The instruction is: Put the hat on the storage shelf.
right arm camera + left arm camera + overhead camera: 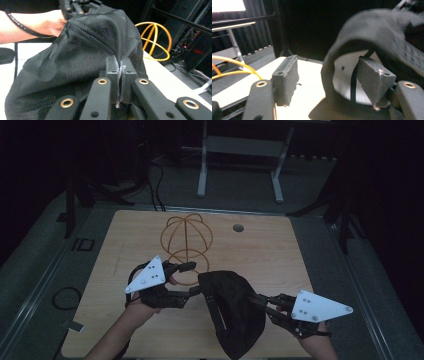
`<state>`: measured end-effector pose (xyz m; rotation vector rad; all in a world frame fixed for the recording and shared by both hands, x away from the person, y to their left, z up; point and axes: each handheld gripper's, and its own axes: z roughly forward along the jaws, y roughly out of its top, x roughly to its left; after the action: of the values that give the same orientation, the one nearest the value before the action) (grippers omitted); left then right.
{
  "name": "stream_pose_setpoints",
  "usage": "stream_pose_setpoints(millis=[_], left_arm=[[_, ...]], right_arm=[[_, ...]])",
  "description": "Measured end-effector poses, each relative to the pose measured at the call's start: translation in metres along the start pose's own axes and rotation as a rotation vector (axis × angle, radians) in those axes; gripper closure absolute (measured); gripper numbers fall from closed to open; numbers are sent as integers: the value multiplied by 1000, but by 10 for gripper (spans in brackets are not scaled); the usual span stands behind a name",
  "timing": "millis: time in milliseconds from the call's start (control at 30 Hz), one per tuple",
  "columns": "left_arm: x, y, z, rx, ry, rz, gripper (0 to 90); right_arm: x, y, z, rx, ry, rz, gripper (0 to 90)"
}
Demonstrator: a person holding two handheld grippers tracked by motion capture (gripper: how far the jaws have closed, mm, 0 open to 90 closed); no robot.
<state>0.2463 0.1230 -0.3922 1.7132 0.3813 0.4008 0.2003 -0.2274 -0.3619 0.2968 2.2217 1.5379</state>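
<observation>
Black cap hangs at the near middle of the worktop, between both tongs. Right tongs are clamped on its fabric; left tongs stand apart, one jaw inside the cap. Yellow wire stand sits beyond.

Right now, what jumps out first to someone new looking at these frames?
The black mesh cap at the table's near edge, held up between the two grippers: the right gripper is clamped on a fold of its fabric, while the left gripper stands open, one jaw inside the cap's opening. Next, the orange wire hat stand, a round cage standing behind the cap toward the table's middle.
</observation>
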Motion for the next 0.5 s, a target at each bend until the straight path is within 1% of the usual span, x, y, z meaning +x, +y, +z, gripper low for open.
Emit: stream_pose_setpoints(millis=[100, 133, 200, 267, 333, 400, 467, 500], left_arm=[[-1, -4, -3, 31, 35, 21, 334], [0, -6, -3, 44, 43, 22, 328], [1, -10, -6, 50, 64, 23, 307], [3, -15, -8, 57, 89, 11, 276], [5, -20, -10, 56, 113, -4, 199], [6, -25, -12, 54, 159, -8, 138], [8, -30, -14, 75, 208, -7, 69], [9, -33, -15, 81, 223, -10, 44]], right_arm=[[-5, 0, -5, -4, -40, 14, 876], [-7, 0, -6, -6, -55, 24, 876], [-12, 1, -9, -10, -83, 44, 876], [-16, 2, -12, -14, -111, 61, 876], [-20, 2, -13, -14, -134, 67, 876], [-25, 4, -14, -16, -150, 79, 876], [-30, 6, -14, -16, -180, 89, 876], [-32, 7, -15, -16, -189, 91, 876]])
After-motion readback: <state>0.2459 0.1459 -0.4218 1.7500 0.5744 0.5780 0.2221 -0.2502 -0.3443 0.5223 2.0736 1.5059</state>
